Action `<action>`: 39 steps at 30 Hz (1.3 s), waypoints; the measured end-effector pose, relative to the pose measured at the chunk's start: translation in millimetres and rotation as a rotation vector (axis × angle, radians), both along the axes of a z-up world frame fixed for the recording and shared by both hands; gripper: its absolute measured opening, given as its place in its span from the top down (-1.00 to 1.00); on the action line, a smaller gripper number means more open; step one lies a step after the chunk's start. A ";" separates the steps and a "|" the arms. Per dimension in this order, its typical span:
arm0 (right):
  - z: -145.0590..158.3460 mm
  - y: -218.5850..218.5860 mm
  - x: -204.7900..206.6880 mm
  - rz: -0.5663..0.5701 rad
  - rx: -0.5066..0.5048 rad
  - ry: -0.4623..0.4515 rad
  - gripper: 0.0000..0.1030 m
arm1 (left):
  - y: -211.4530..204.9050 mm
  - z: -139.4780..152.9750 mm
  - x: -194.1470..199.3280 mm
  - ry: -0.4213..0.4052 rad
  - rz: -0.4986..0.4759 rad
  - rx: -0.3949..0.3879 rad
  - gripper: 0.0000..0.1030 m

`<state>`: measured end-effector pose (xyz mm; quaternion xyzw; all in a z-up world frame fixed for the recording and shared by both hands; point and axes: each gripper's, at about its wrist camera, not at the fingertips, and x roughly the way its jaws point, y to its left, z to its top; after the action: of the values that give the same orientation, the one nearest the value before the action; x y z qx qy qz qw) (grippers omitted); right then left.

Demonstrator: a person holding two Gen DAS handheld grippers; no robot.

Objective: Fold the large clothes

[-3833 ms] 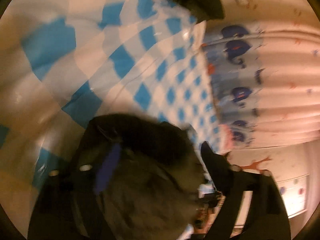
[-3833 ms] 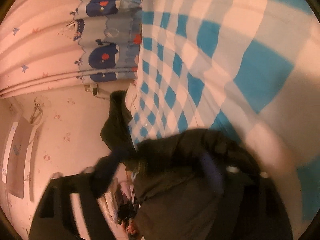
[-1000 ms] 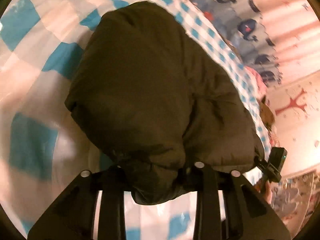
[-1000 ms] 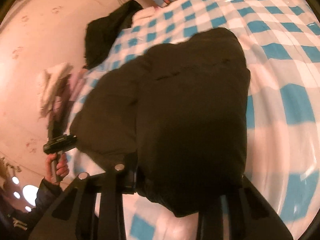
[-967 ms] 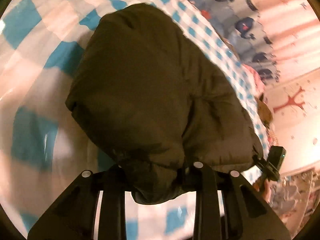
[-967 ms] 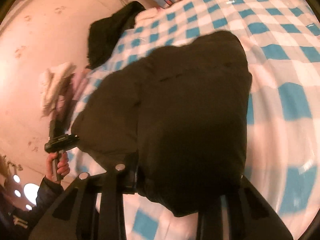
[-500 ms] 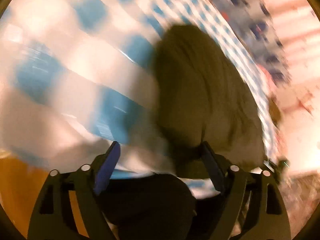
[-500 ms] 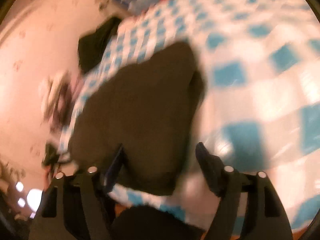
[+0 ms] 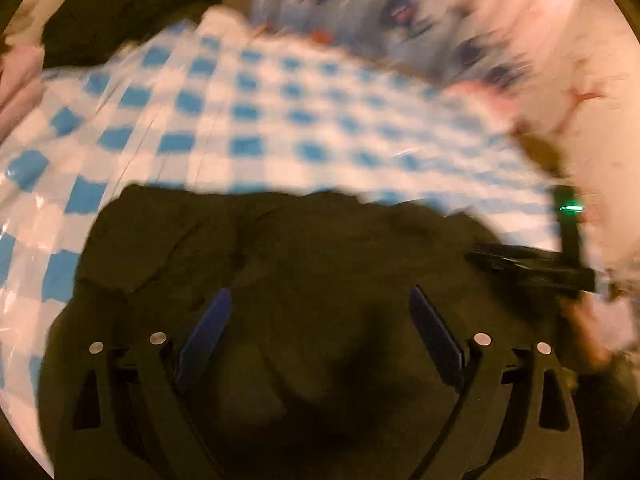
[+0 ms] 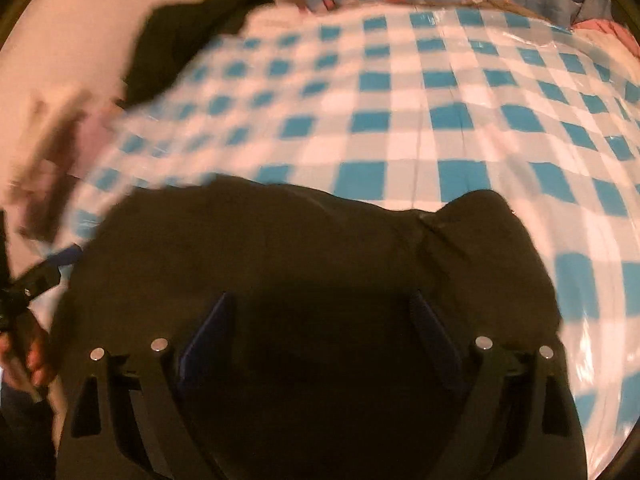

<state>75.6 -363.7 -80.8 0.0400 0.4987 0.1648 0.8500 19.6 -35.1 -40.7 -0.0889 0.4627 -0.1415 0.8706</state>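
checked sheet (image 10: 440, 92) | dark jacket (image 10: 280, 264) | left gripper (image 9: 320, 320), right gripper (image 10: 320, 320) angled down, opening, empty

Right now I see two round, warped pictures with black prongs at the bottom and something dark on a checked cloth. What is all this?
No robot here: a person holds a hand tool with two fingers in each hand, and each tool carries a wide-angle camera looking out along those fingers. One picture comes from the left gripper, the other from the right gripper. The black prongs with blue pads are the fingers. Below them a dark jacket lies bunched on a blue and white checked cloth. Both pairs of fingers are opening, spread wide above the jacket, and nothing is held. At the edge of each picture you glimpse the other tool. More dark clothing lies at the cloth's far corner.
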 end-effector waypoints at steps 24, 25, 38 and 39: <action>16.3 -25.1 51.0 -0.059 0.177 0.048 -0.88 | 97.5 -53.3 20.4 0.116 0.206 -0.191 -0.68; 26.0 -38.3 42.8 -0.088 0.184 0.018 -0.88 | 103.6 -45.8 13.4 0.098 0.217 -0.220 -0.68; 26.4 -81.3 -26.2 -0.167 0.139 -0.120 -0.86 | 114.7 -37.5 -10.6 0.075 0.233 -0.237 -0.69; 55.1 -60.4 -53.4 -0.088 0.119 -0.194 -0.86 | 118.2 -27.1 -21.0 0.052 0.233 -0.253 -0.69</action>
<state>22.2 -424.1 -25.7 0.0962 0.4010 0.1597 0.8969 -1.4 83.1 -67.8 -0.2546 0.4499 -0.0944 0.8508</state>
